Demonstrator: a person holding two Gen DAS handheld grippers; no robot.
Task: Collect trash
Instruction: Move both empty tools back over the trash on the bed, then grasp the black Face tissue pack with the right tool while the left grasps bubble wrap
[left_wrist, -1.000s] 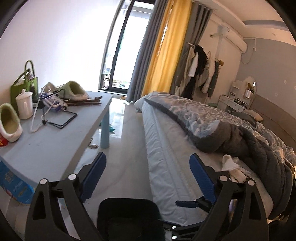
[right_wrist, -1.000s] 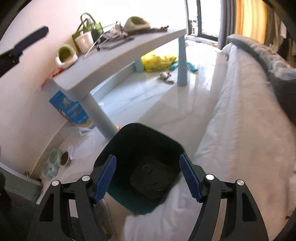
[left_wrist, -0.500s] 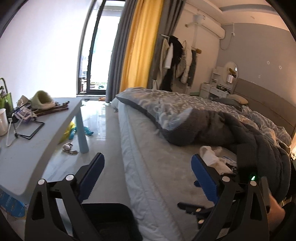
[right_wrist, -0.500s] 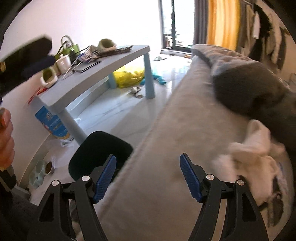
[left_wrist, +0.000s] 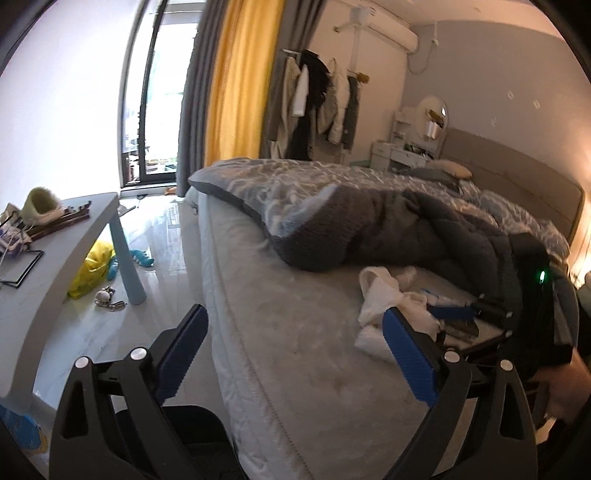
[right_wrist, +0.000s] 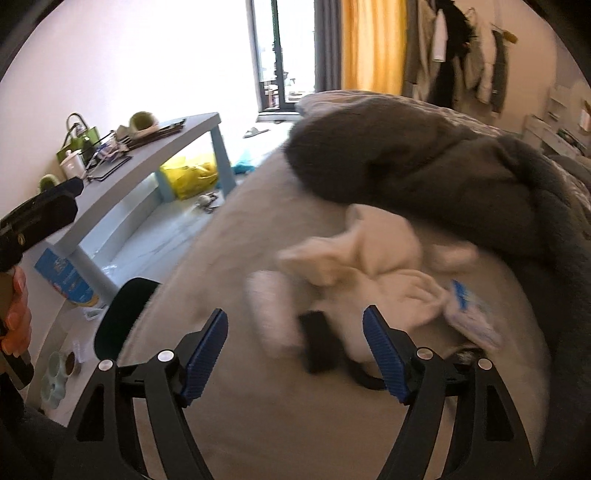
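Note:
A pile of crumpled white tissues (right_wrist: 369, 258) lies on the grey bed sheet (right_wrist: 229, 417) below the dark grey duvet; it also shows in the left wrist view (left_wrist: 388, 299). A small black object (right_wrist: 321, 343) and a blue-and-white packet (right_wrist: 469, 310) lie by the pile. My right gripper (right_wrist: 295, 354) is open and empty, just short of the tissues. My left gripper (left_wrist: 295, 354) is open and empty over the bed's edge. The dark trash bin (right_wrist: 122, 317) stands on the floor beside the bed, and its rim shows in the left wrist view (left_wrist: 184, 435).
A pale blue table (left_wrist: 62, 254) stands left with slippers, a mug and a green bag. A yellow bag (left_wrist: 92, 273) and small items lie on the floor under it. The rumpled duvet (left_wrist: 388, 229) covers the bed's far side. Clothes hang on the far wall.
Both grippers have swung right, from the trash bin and floor toward the bed. The right gripper has come close to the tissue pile. Both stay open and empty.

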